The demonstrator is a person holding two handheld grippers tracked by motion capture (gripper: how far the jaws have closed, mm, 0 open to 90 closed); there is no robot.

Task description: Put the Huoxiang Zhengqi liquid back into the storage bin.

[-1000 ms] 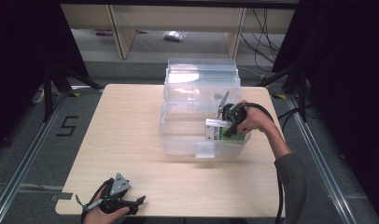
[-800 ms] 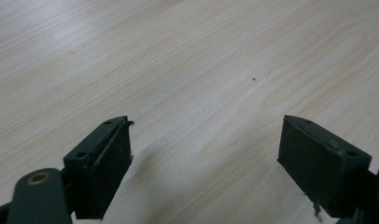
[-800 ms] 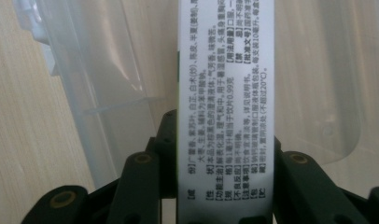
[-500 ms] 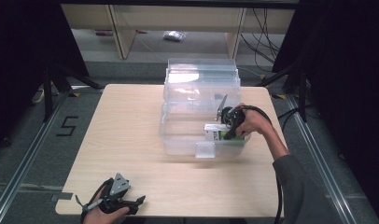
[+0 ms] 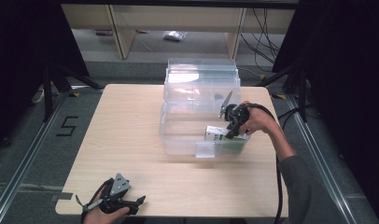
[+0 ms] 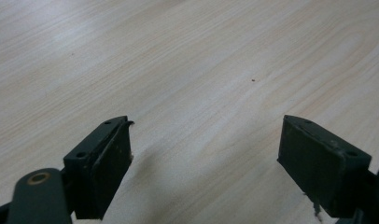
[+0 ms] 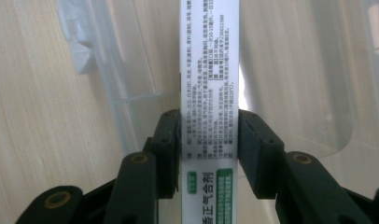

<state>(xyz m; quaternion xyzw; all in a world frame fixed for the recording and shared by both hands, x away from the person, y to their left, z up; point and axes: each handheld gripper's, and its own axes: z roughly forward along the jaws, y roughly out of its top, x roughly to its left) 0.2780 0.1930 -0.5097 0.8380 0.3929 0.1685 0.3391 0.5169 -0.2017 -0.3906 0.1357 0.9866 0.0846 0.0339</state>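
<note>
A narrow white box with a green band and small print (image 7: 208,93) stands between the jaws of my right gripper (image 7: 208,144), whose pads press on its two sides. In the high view that gripper (image 5: 230,134) points down into a clear plastic bin (image 5: 178,135) at the table's right, holding the white and green box (image 5: 214,134) at the bin's front right corner. At the near left edge of the table my left gripper (image 5: 140,201) lies low over bare wood. Its jaws stand wide apart with nothing between them (image 6: 204,149).
The bin's clear lid (image 5: 201,79) stands open behind it, and a latch flap (image 5: 205,150) hangs at its front wall. The bin's wall (image 7: 108,84) runs close to the held box. Bare wooden table (image 5: 122,121) spreads left of the bin. Black curtains and shelves surround the table.
My right gripper has sunk slightly into the bin with the box still in it. The left gripper has stayed where it was.
</note>
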